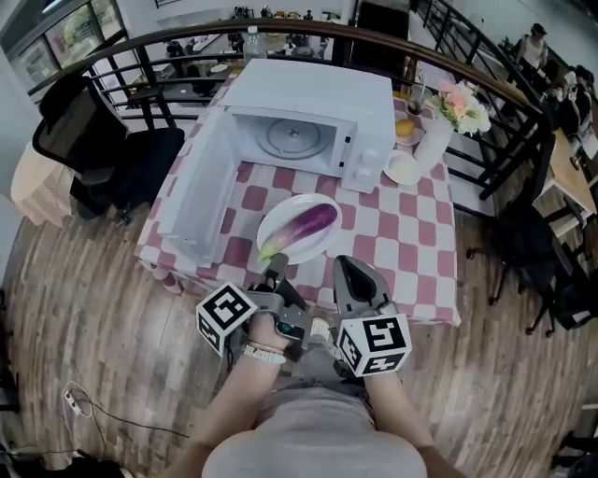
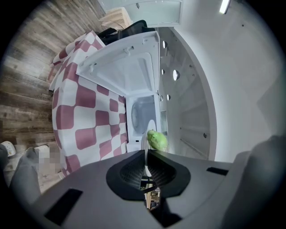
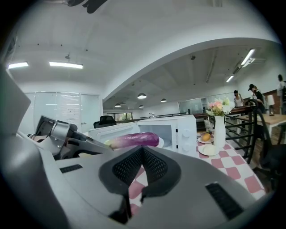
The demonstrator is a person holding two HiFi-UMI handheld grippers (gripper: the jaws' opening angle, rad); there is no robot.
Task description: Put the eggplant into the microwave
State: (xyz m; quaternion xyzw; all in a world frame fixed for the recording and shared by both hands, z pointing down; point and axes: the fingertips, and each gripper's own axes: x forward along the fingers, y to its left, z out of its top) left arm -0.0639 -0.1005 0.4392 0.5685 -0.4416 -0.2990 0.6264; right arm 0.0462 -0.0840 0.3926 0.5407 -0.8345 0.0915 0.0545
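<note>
Mostly out of sight
Left gripper view: eggplant (image 2: 157, 139) shows only its green stem end, plate (image 2: 145, 142) only an edge-on rim. Head view: orange food (image 1: 405, 128) by the vase (image 1: 432, 140) is too small to name.

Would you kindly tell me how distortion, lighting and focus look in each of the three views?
Head view: fisheye bends the railing and floor, light even, eggplant sharp. Left gripper view: turned sideways, dark round border, white microwave nearly washed out. Right gripper view: ceiling lights glare, the right tool fills the lower frame.
</note>
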